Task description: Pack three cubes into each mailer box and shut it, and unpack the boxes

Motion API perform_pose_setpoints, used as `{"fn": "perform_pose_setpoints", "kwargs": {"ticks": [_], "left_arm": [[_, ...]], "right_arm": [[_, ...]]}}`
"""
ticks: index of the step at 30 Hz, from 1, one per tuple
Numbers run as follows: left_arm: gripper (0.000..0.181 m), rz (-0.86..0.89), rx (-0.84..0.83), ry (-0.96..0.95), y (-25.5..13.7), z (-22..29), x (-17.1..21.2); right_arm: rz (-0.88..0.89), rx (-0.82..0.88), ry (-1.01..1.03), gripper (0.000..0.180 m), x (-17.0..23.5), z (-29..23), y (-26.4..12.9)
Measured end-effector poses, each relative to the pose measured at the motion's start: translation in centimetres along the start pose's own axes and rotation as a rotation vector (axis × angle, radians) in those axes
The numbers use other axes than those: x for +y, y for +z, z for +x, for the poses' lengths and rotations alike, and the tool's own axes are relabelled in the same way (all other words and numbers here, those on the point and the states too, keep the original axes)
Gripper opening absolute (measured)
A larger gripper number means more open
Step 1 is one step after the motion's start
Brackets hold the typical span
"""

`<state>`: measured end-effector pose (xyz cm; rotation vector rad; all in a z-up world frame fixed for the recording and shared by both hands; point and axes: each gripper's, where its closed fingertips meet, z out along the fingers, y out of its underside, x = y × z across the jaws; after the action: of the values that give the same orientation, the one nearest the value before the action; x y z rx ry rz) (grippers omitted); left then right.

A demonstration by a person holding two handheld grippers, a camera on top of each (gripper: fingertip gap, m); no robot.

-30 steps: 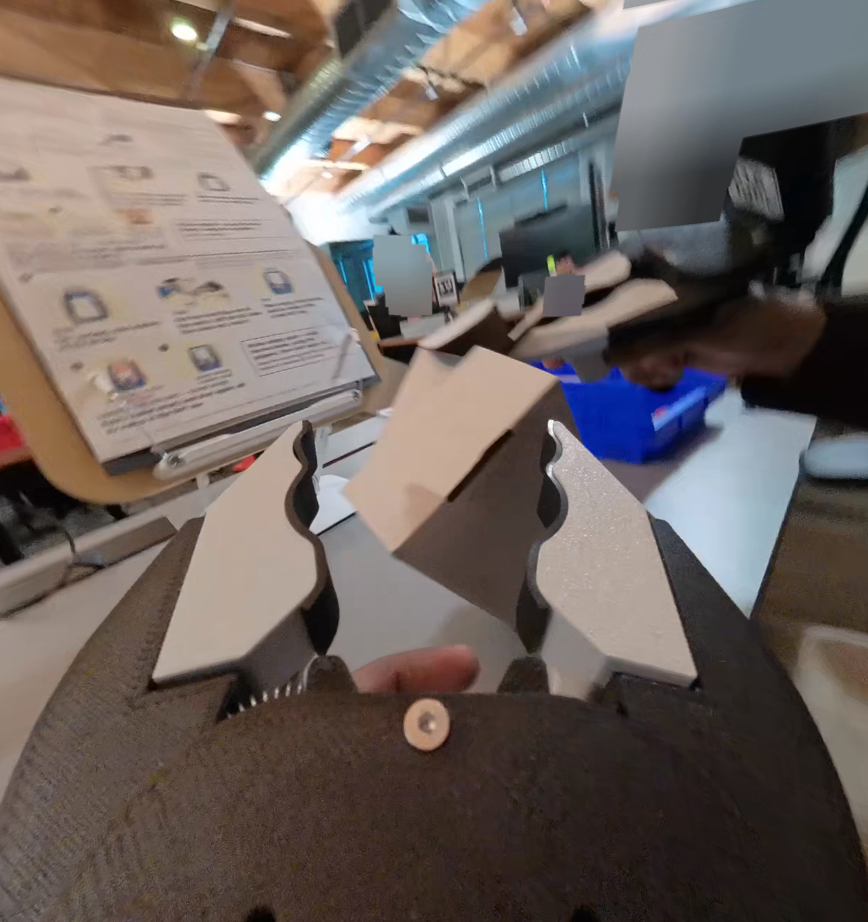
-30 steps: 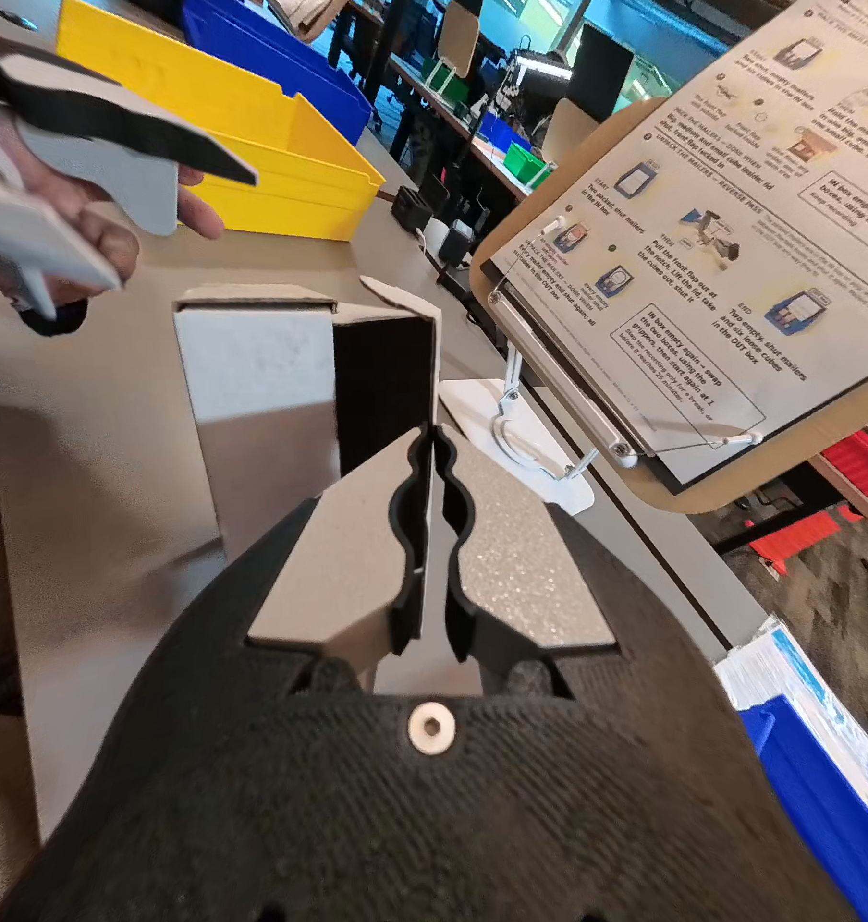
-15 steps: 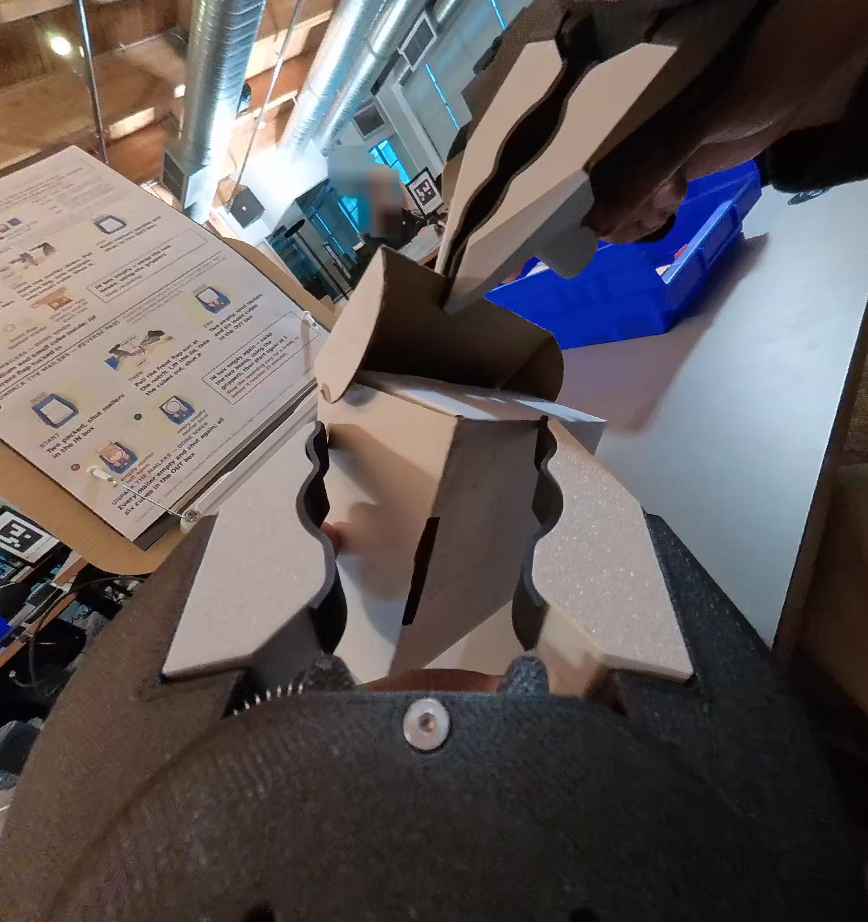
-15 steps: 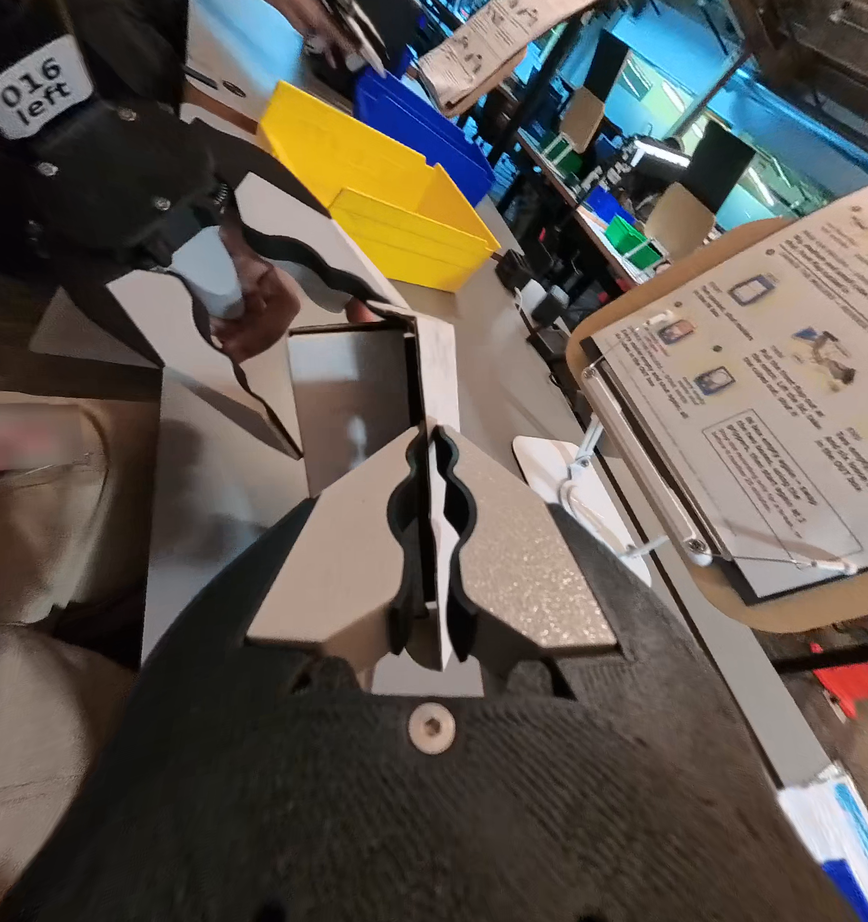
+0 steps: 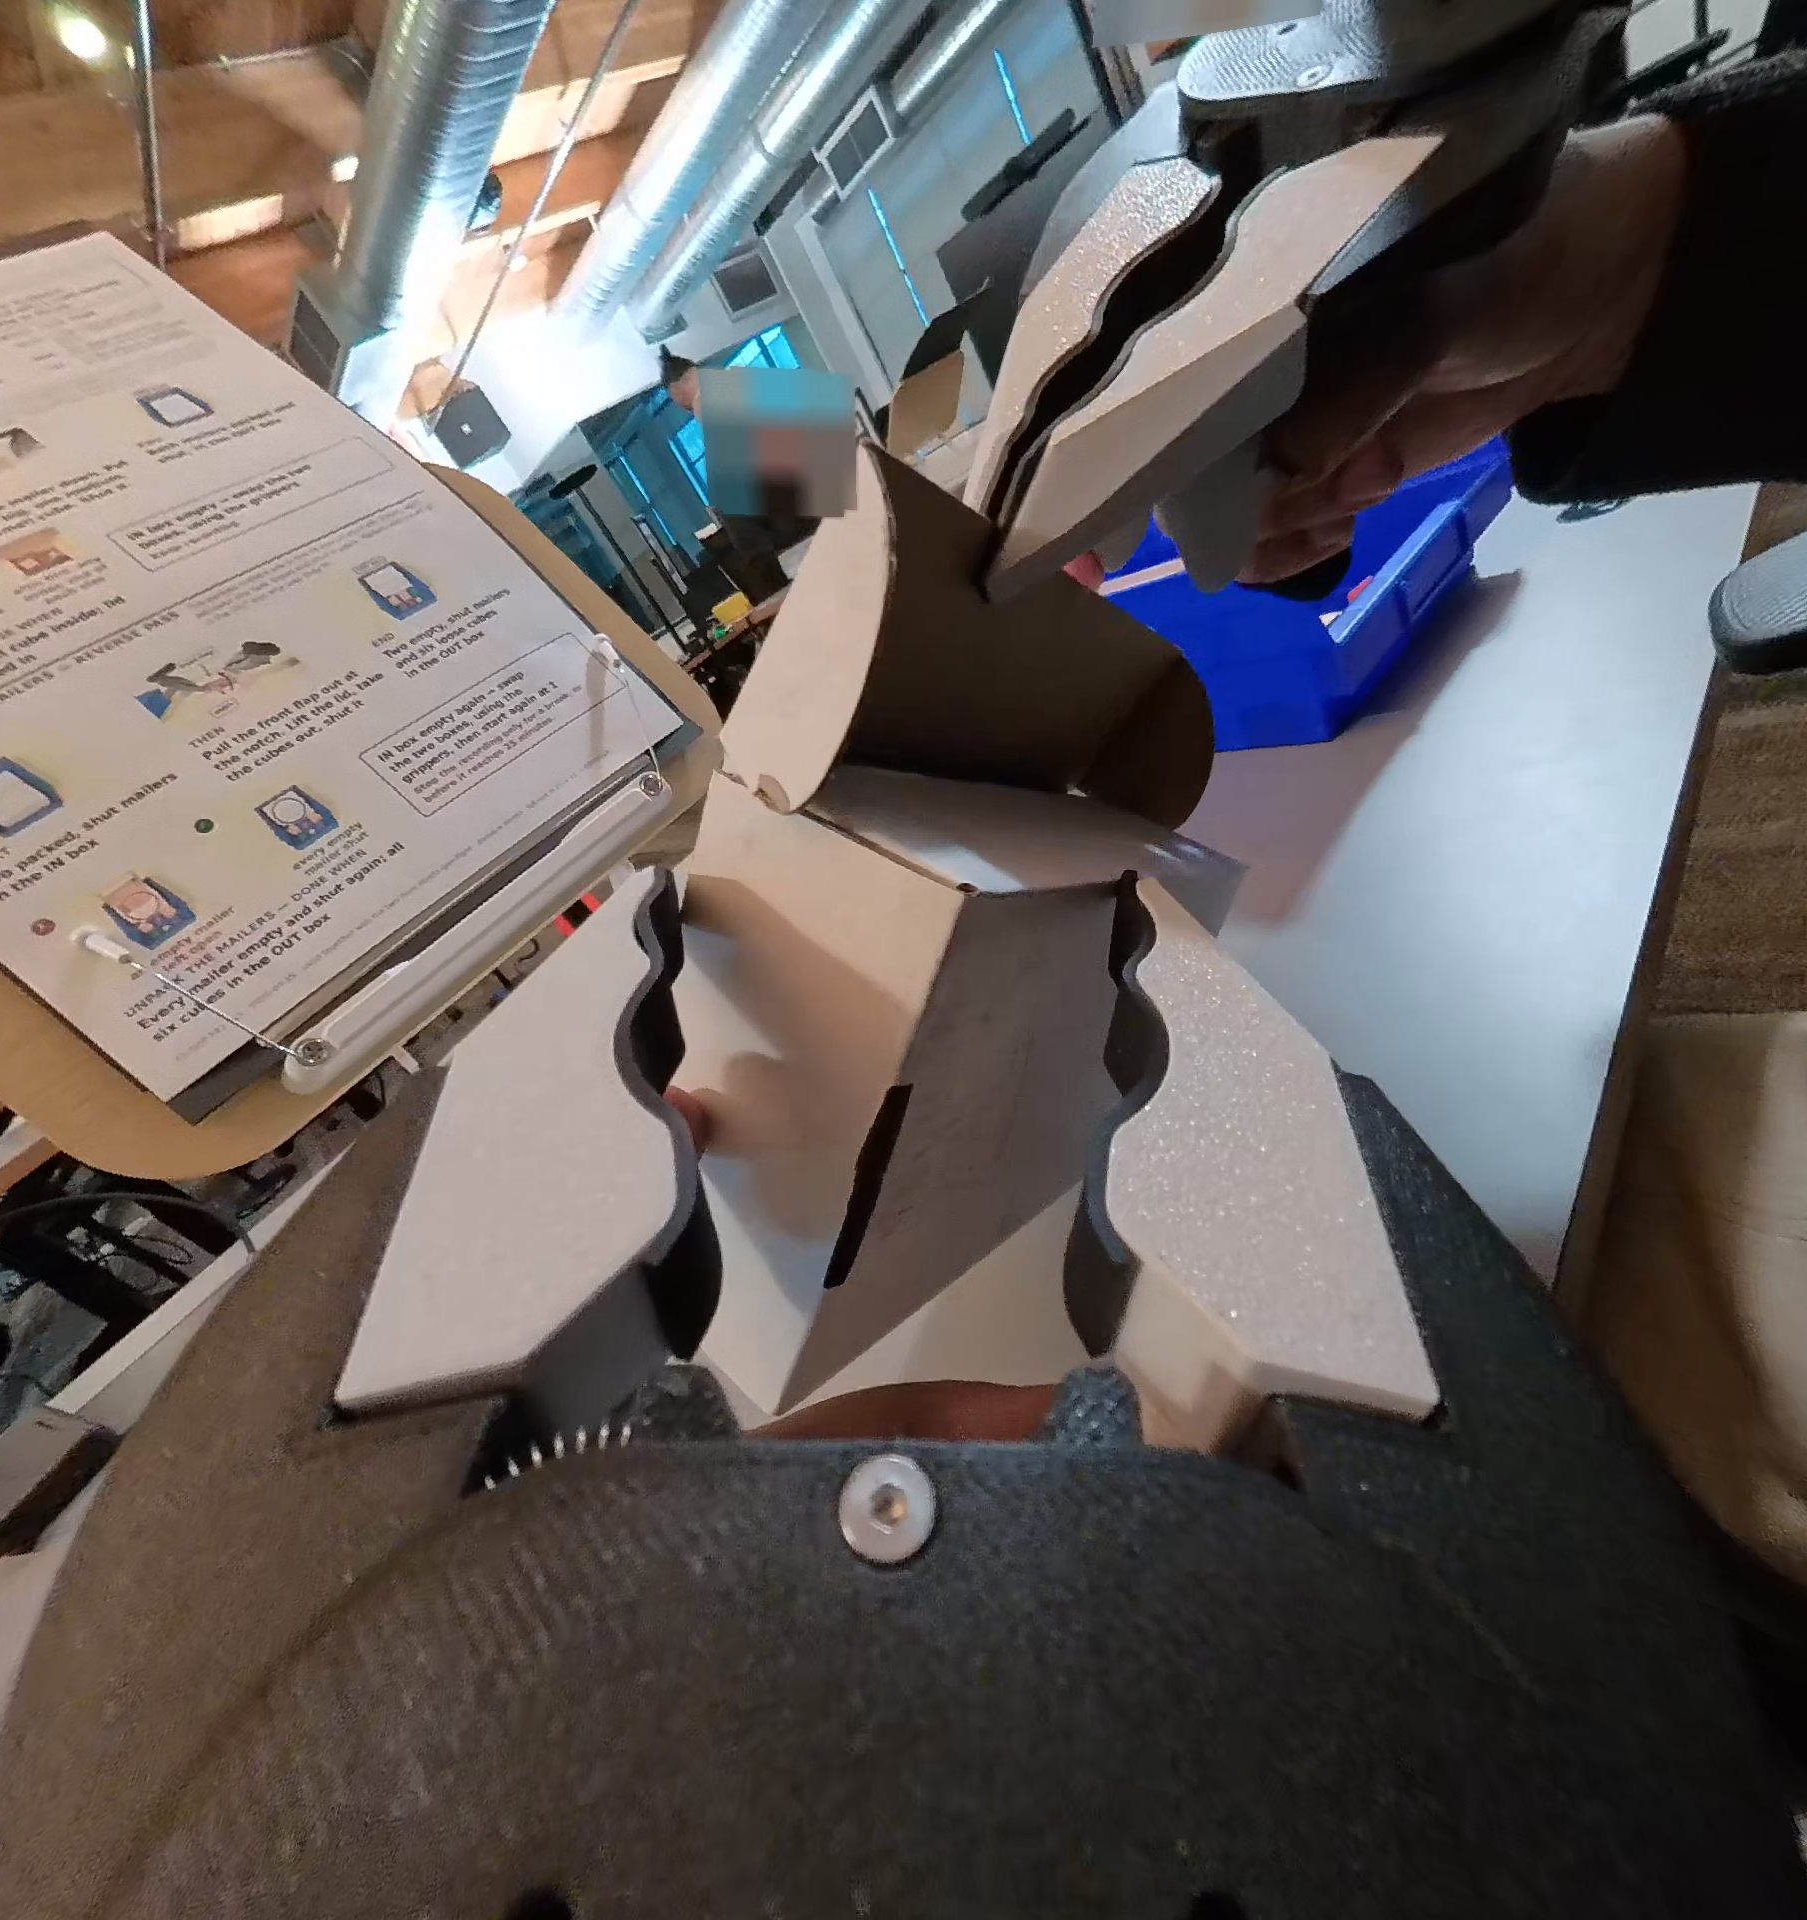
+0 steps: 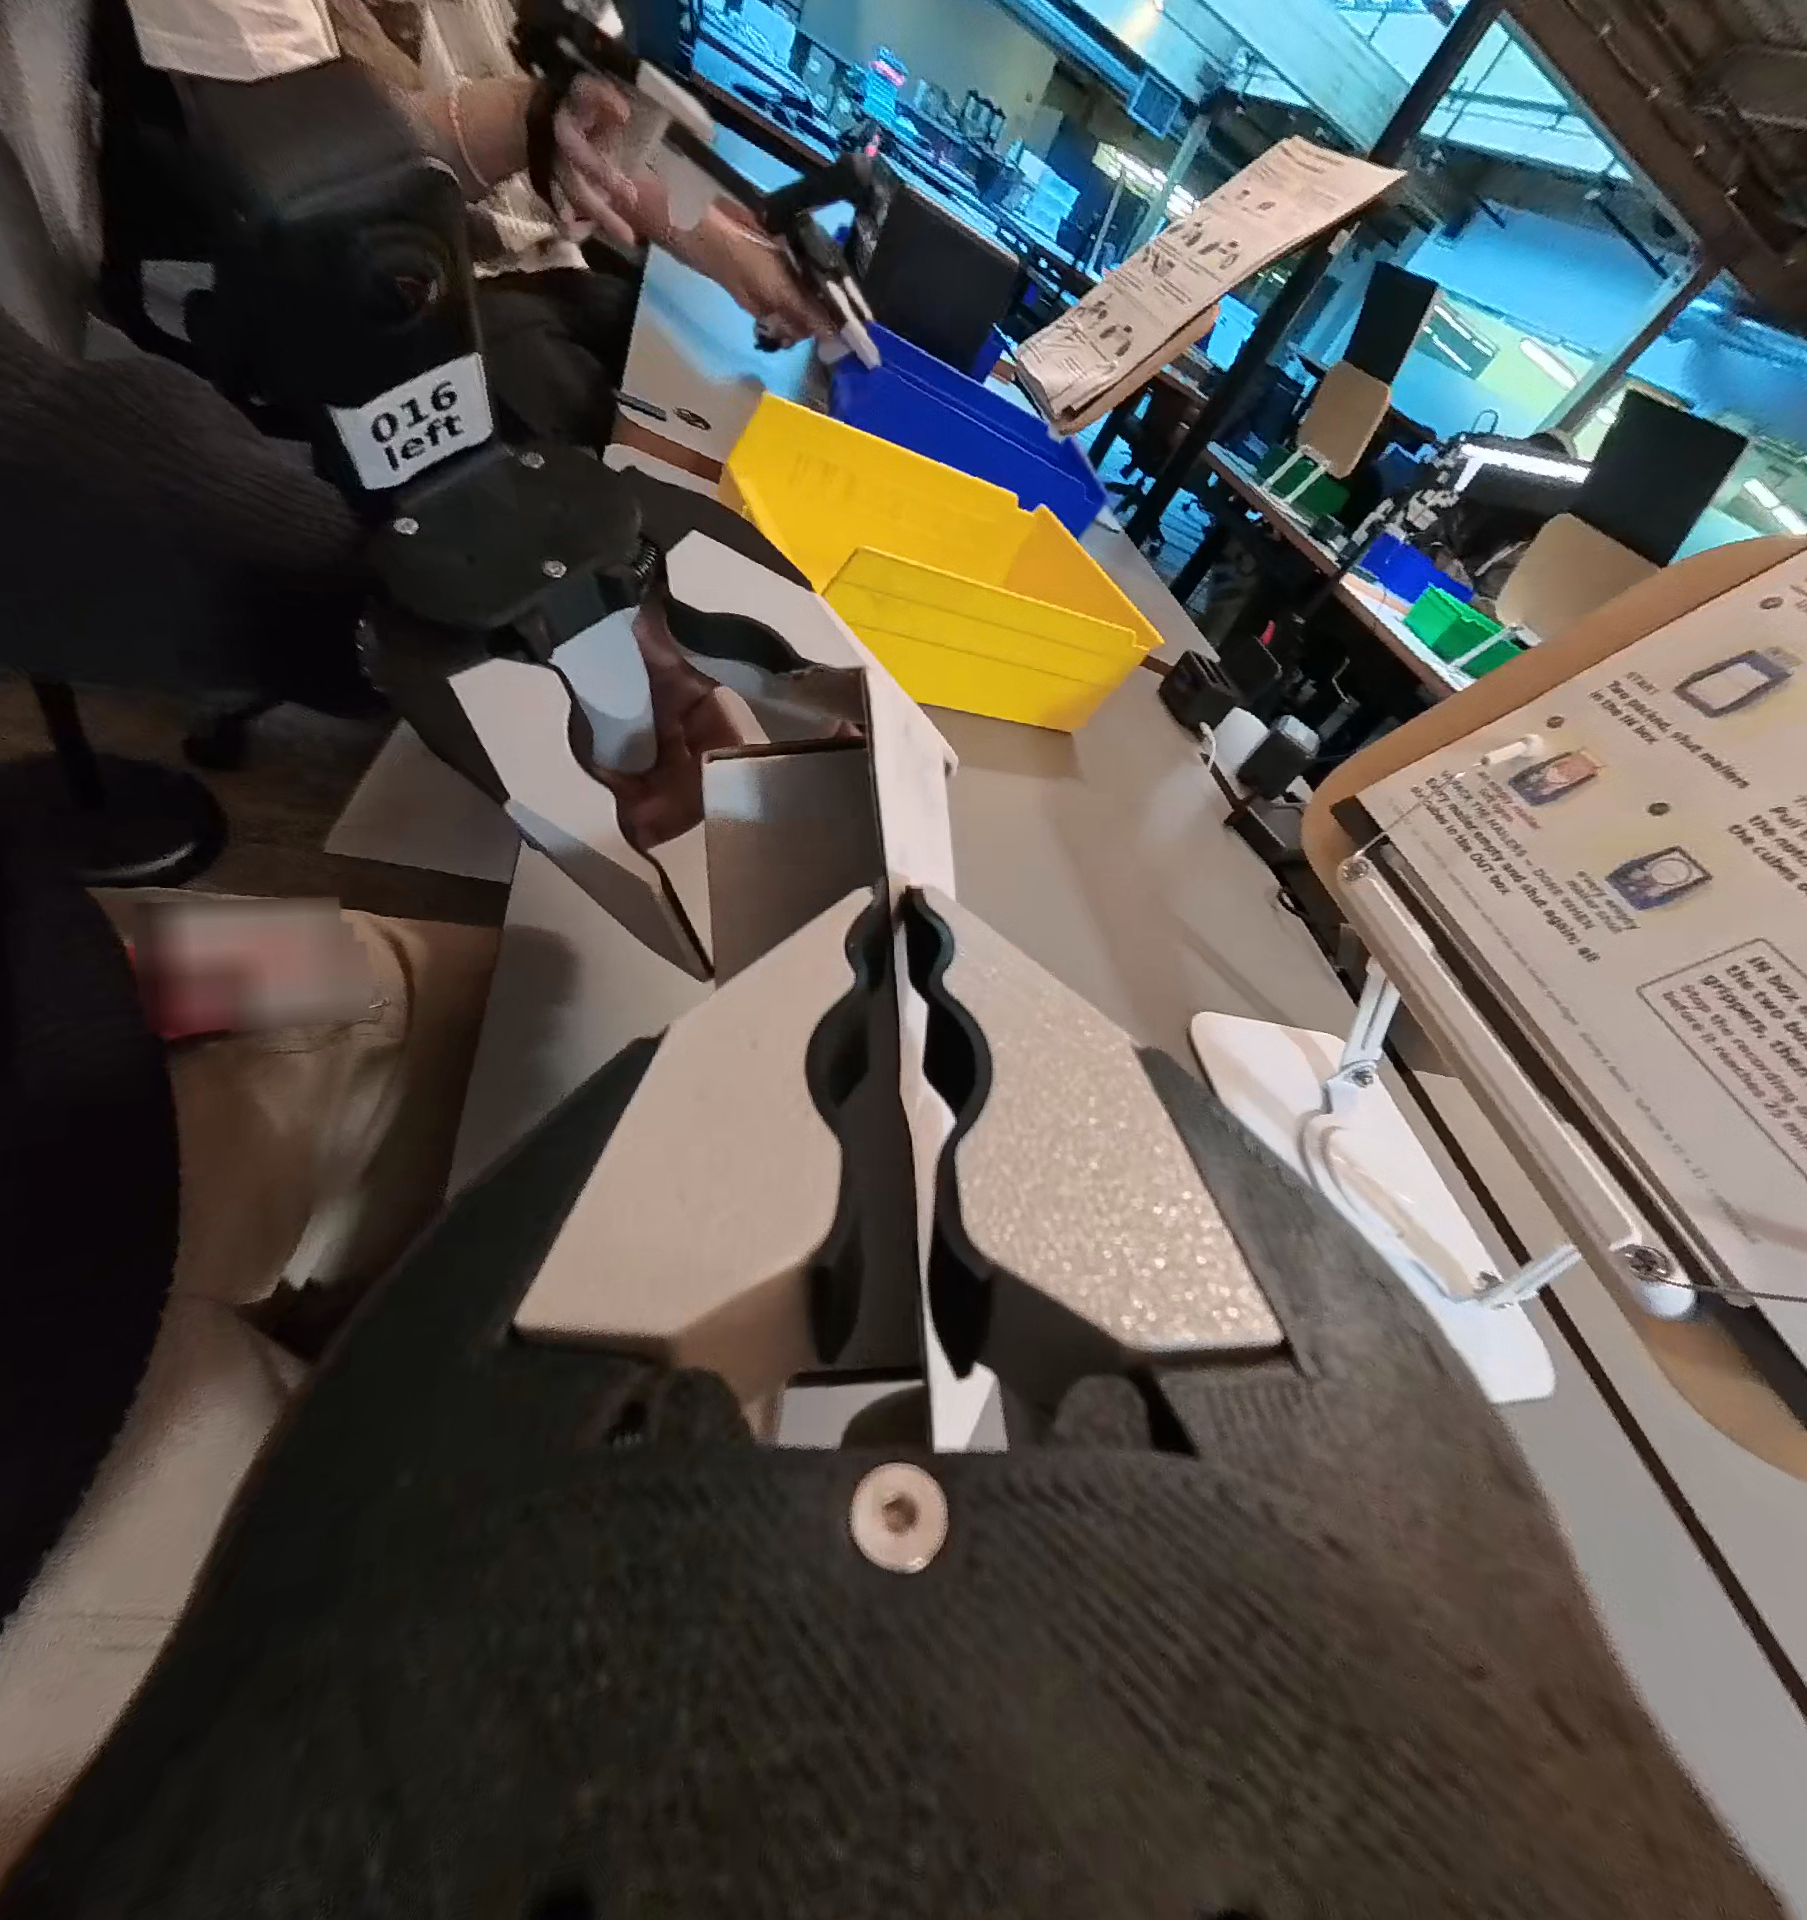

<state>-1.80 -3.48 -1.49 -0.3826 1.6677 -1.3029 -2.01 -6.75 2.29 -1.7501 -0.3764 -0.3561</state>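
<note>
A brown cardboard mailer box (image 5: 982,1039) is held tilted in the air above the grey table (image 5: 1450,935). My left gripper (image 5: 894,904) is shut on the box body, one finger on each side wall. The lid (image 5: 909,623) stands open above it. My right gripper (image 5: 992,551) comes in from the upper right, shut on the lid's edge. In the right wrist view my right gripper (image 6: 899,904) pinches the lid's thin white flap (image 6: 914,831), and the left gripper (image 6: 774,821) straddles the box (image 6: 785,831) beyond. No cubes show; the box's inside is hidden.
An instruction sheet on a tan board (image 5: 203,675) stands at the table's back, on a white base (image 6: 1346,1122). A blue bin (image 5: 1346,665) sits on one side, a yellow bin (image 6: 930,582) and another blue bin (image 6: 961,436) on the other. Another person's hands (image 6: 670,218) work farther off. My hands' fingertips stand some 6 cm from each other.
The left gripper moved up to the box and closed around its body. The box was lifted and tilted while the right gripper kept hold of the lid flap.
</note>
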Motion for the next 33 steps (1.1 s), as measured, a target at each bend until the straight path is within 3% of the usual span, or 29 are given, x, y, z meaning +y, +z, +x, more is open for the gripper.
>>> {"fn": "perform_pose_setpoints", "kwargs": {"ticks": [5, 11, 16, 28, 33], "left_arm": [[0.078, 0.018, -0.045, 0.009, -0.1, -0.4, -0.5], [0.059, 0.116, -0.155, 0.122, -0.8, -1.0, -3.7], [0.056, 0.047, -0.12, 0.092, -0.2, -0.6, -2.2], [0.04, 0.025, -0.15, -0.036, 0.3, -0.9, -0.7], [0.036, 0.002, -0.181, -0.079, 0.3, -1.6, 0.1]], "right_arm": [[-0.007, 0.029, 0.081, 0.002, 0.2, 0.8, 0.2], [-0.121, 0.088, 0.18, 0.0, 0.6, 1.6, 0.4], [-0.146, 0.082, 0.122, 0.0, 0.5, 0.8, 0.8], [-0.087, 0.081, 0.215, 0.002, 0.8, 0.9, 1.3], [-0.166, 0.189, 0.109, 0.039, 1.8, 1.7, 0.5]]}}
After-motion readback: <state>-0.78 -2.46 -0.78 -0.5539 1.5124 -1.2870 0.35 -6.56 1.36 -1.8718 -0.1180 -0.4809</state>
